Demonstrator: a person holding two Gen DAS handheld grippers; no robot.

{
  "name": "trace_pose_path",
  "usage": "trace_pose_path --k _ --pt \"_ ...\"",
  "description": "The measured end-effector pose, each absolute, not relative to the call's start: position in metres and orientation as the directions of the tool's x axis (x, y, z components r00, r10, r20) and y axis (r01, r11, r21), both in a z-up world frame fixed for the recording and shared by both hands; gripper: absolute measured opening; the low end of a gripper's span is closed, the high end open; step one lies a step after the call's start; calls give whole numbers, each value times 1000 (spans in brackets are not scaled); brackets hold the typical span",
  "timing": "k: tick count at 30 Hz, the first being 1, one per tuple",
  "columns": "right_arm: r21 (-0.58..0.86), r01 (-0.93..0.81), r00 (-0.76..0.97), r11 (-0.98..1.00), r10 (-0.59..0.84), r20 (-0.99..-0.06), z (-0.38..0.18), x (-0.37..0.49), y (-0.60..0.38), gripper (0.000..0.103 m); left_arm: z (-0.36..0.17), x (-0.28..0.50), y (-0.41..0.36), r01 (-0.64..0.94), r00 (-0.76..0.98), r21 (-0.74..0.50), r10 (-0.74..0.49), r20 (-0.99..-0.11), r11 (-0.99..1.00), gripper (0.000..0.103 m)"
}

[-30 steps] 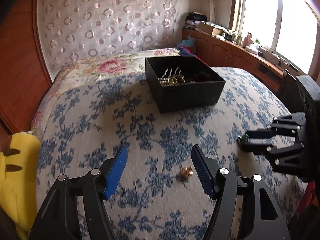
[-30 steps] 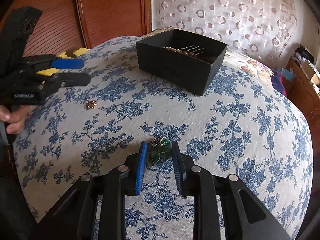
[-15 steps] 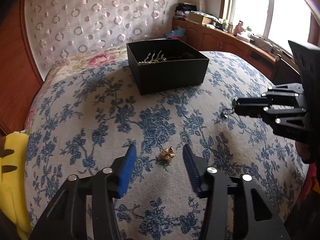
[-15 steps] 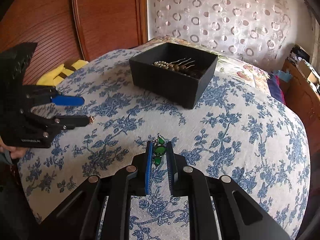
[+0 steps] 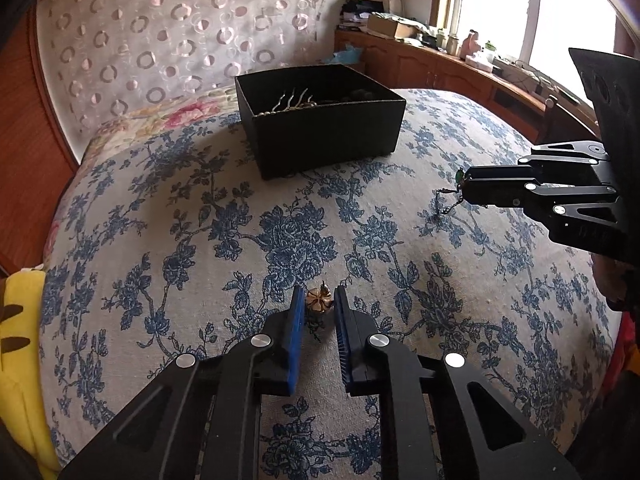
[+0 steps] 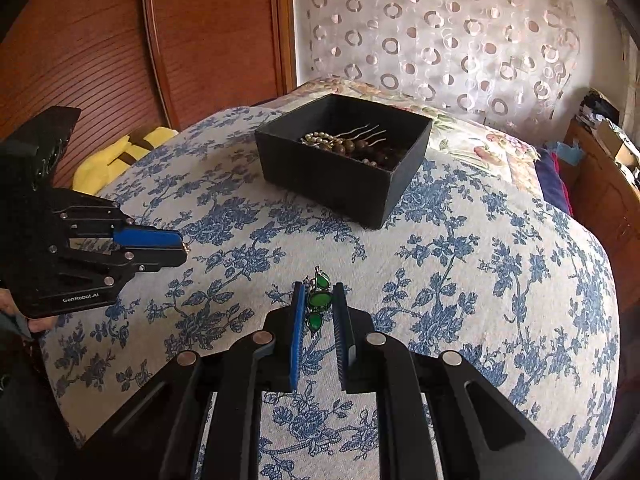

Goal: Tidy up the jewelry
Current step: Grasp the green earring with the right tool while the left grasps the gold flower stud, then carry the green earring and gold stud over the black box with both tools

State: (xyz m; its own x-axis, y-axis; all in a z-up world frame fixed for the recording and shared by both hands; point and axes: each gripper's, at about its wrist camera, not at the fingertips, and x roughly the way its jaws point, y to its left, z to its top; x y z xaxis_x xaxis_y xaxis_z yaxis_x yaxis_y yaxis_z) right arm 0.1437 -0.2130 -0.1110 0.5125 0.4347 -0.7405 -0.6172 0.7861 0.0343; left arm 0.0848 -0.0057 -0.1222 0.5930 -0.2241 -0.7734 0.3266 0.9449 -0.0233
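Left wrist view: the left gripper [image 5: 319, 307] sits at lower centre of the frame, its blue-padded fingers [image 5: 295, 320] clenched on a small gold flower-shaped ornament [image 5: 319, 299] pinched between the tips, above the blue floral bedspread [image 5: 180, 216]. At the right edge of the frame the right gripper [image 5: 464, 190] reaches in sideways, a dark chain dangling from its tip. In the upper middle stands a black open box [image 5: 328, 136] resting on the bedspread, with a metal hair comb [image 5: 294, 100] showing over its rim. A yellow plush toy [image 5: 20, 320] lies at the left edge, a wooden cabinet [image 5: 420, 68] runs under the window at upper right, and a circle-patterned curtain [image 5: 160, 32] hangs behind the bed. In the right wrist view, the right gripper [image 6: 316, 308] at lower centre grasps a green-stone pendant piece [image 6: 319, 300], three green stones stacked between the closed-in blue pads. The left gripper [image 6: 182, 246] enters from the left edge of that frame, the gold ornament just visible at its tip. The black box [image 6: 332, 180] sits in the upper middle, holding a pearl strand [image 6: 320, 138], dark wooden beads [image 6: 360, 148] and the hair comb [image 6: 364, 132].
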Motion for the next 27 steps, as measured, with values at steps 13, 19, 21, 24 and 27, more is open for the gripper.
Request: trace_pose_path --k 13,19,21,24,27 --pt "14 -635 564 773 476 -675 -73 168 -213 15 -91 115 -4 296 654 -15 -214 -725 955 14" --pt "4 -637 585 771 487 -649 -57 190 -209 15 -78 134 -6 287 679 -5 -207 -705 958 14" --pt "0 -637 589 771 487 -645 -55 197 -207 15 -77 139 -6 286 680 -5 -207 -703 958 14" --pt "-1 -638 590 770 488 -644 -53 207 -204 15 -77 147 -6 281 682 -5 -204 -703 960 14" --pt "-7 -638 592 770 484 -644 -54 216 -199 15 -76 154 -4 275 684 -8 -201 -701 961 14"
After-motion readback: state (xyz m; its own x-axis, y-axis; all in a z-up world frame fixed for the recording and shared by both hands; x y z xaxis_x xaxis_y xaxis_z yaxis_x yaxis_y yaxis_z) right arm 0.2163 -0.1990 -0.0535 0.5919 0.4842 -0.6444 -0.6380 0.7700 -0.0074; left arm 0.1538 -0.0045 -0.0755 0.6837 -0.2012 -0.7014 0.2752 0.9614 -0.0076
